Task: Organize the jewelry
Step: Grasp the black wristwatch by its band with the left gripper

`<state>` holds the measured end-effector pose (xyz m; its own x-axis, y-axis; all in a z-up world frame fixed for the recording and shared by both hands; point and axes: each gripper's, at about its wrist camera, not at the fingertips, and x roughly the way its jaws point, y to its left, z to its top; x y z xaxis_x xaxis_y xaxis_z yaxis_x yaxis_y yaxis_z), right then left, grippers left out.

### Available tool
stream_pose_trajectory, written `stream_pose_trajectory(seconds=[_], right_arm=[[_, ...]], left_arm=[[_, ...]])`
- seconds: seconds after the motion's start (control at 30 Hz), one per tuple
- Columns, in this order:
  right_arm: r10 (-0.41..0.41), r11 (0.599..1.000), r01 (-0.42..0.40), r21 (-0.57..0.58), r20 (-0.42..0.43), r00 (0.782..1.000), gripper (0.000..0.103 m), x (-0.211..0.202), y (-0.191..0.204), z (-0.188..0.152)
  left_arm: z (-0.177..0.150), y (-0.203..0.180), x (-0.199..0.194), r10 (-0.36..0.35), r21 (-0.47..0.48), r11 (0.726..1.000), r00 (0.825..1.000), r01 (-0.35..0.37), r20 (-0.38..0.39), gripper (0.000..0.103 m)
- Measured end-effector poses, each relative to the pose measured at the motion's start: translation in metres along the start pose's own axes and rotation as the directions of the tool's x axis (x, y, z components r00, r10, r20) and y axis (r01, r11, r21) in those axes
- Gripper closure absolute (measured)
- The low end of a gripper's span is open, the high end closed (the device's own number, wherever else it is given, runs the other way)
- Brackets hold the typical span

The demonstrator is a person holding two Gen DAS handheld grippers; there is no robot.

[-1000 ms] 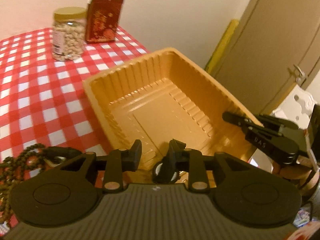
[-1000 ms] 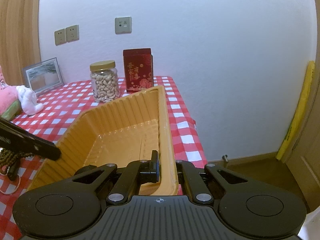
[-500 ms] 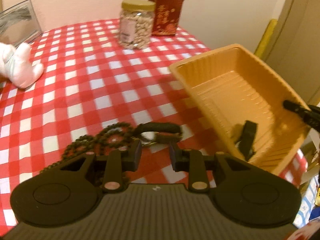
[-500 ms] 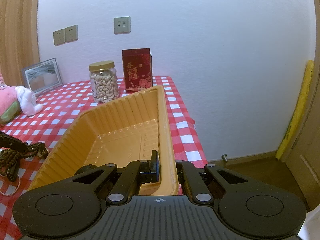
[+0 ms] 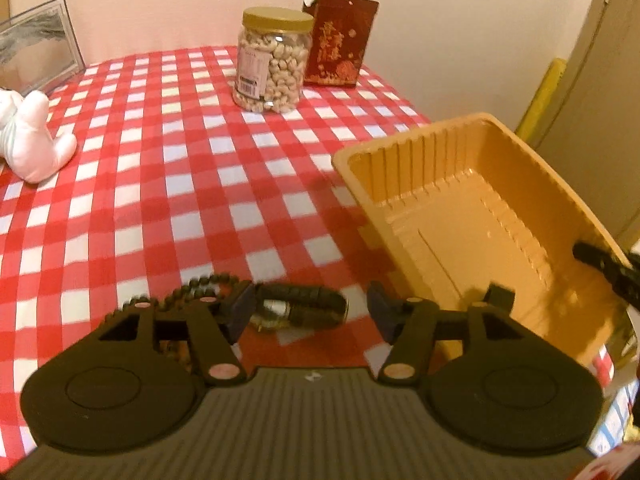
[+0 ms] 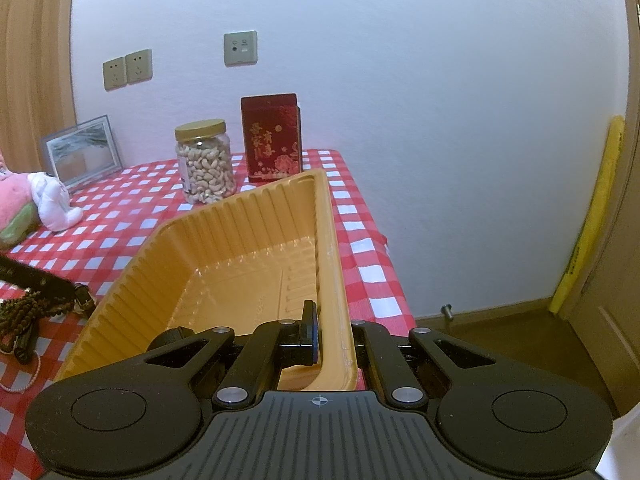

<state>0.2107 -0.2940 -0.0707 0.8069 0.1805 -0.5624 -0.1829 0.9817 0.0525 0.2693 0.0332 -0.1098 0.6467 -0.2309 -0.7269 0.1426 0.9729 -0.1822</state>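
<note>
White wall (image 6: 420, 100) with sockets (image 6: 127, 69); wooden door (image 5: 600, 64) at right.

Table (image 5: 200, 184): jar (image 5: 274, 60) at far edge, box (image 5: 340, 40) just right of it and slightly behind. Picture frame (image 6: 82, 154) far left, against wall; plush toy (image 6: 44, 200) before it, at left edge. Tray (image 6: 256, 252) at right near corner, right wall clamped by right gripper (image 6: 334, 340). Bead strands (image 6: 28, 312) on cloth left of tray, near edge; dark bracelet (image 5: 300, 306) lying beside them, between spread fingers of left gripper (image 5: 310, 310), untouched. Pearl strand (image 6: 24, 378) nearest, left.
</note>
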Motion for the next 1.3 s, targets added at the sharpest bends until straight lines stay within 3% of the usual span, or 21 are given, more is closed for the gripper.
stream_pose_trajectory(seconds=[0.07,0.27,0.47,0.63,0.73,0.97,1.13,1.17,1.2,1.3], right_arm=[[-0.001,1.0,0.001,0.001,-0.001,1.0,0.1,0.0,0.0,0.0],[-0.003,1.0,0.003,0.007,-0.006,1.0,0.1,-0.001,0.0,-0.003],[-0.003,1.0,0.003,0.013,-0.007,1.0,0.1,-0.001,0.0,-0.004],[-0.003,1.0,0.003,0.012,-0.007,1.0,0.1,-0.001,0.0,-0.004],[-0.002,1.0,0.002,0.011,-0.007,1.0,0.1,-0.001,0.0,-0.005],[-0.002,1.0,0.002,0.011,-0.008,1.0,0.1,-0.001,0.001,-0.004],[-0.002,1.0,0.003,0.008,-0.012,1.0,0.1,-0.001,0.002,-0.005],[-0.002,1.0,0.002,0.009,-0.012,1.0,0.1,-0.001,0.002,-0.004],[-0.002,1.0,0.002,0.01,-0.013,1.0,0.1,-0.001,0.002,-0.005],[-0.002,1.0,0.002,0.014,-0.016,1.0,0.1,0.0,0.001,-0.005]], left_arm=[[0.005,-0.001,0.005,0.026,-0.019,0.999,1.0,-0.026,0.007,0.035],[0.004,-0.001,0.022,0.084,-0.02,0.996,0.996,-0.085,-0.022,0.035],[-0.011,0.014,0.011,0.081,-0.027,0.996,0.996,-0.082,-0.046,0.035],[-0.022,0.024,-0.003,0.13,-0.003,0.991,0.99,-0.13,-0.054,0.036],[-0.026,0.028,-0.009,0.149,0.003,0.989,0.987,-0.149,-0.057,0.049],[-0.023,0.02,0.0,0.112,0.071,0.992,0.992,-0.108,-0.056,0.053],[-0.021,0.018,0.012,0.098,0.118,0.989,0.993,-0.089,-0.071,0.073],[-0.021,0.017,0.013,0.096,0.125,0.988,0.993,-0.086,-0.073,0.084],[-0.021,0.017,0.014,0.09,0.128,0.989,0.993,-0.08,-0.075,0.088],[-0.019,0.017,0.01,0.071,0.121,0.991,0.996,-0.064,-0.05,0.089]])
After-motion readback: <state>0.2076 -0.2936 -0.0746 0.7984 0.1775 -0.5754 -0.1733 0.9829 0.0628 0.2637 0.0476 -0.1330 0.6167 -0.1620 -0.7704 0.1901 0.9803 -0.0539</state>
